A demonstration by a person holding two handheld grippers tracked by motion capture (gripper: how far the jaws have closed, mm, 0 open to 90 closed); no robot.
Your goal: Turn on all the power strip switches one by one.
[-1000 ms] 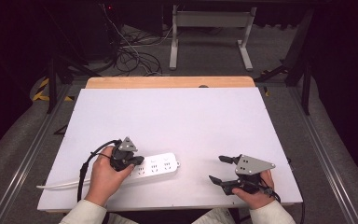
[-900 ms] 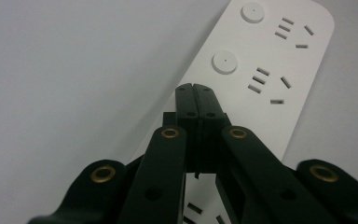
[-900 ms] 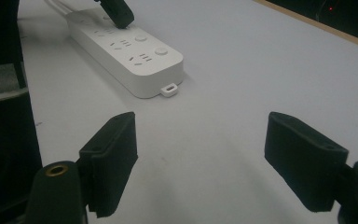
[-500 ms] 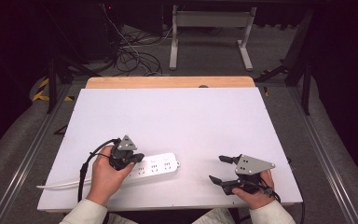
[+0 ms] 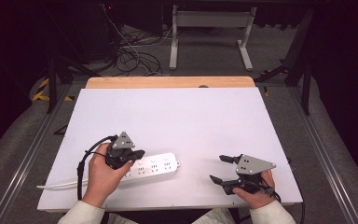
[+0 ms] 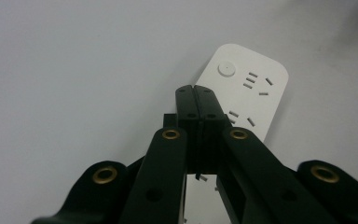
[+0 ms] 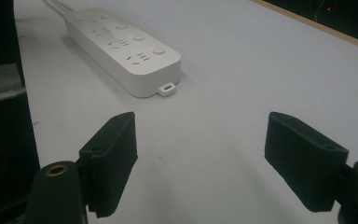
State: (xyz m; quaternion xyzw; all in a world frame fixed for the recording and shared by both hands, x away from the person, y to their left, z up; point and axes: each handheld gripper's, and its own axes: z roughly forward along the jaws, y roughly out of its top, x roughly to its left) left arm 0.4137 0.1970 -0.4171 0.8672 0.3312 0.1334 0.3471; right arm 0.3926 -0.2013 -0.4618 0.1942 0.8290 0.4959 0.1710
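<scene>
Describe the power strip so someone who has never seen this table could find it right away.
Start at the white table and look to its near left part. There lies a long white plastic power strip with rows of sockets and round buttons, partly under the shut left tool. It is the table's one flat white bar, with a white cord trailing left.

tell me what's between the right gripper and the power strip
Nothing: bare white table separates the right gripper from the power strip, as the right gripper view shows.

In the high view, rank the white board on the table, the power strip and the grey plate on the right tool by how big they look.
1. White board, by far the largest.
2. Power strip, partly hidden under the left tool.
3. Grey plate on the right tool, smallest, though it sits higher, nearer the camera.
</scene>
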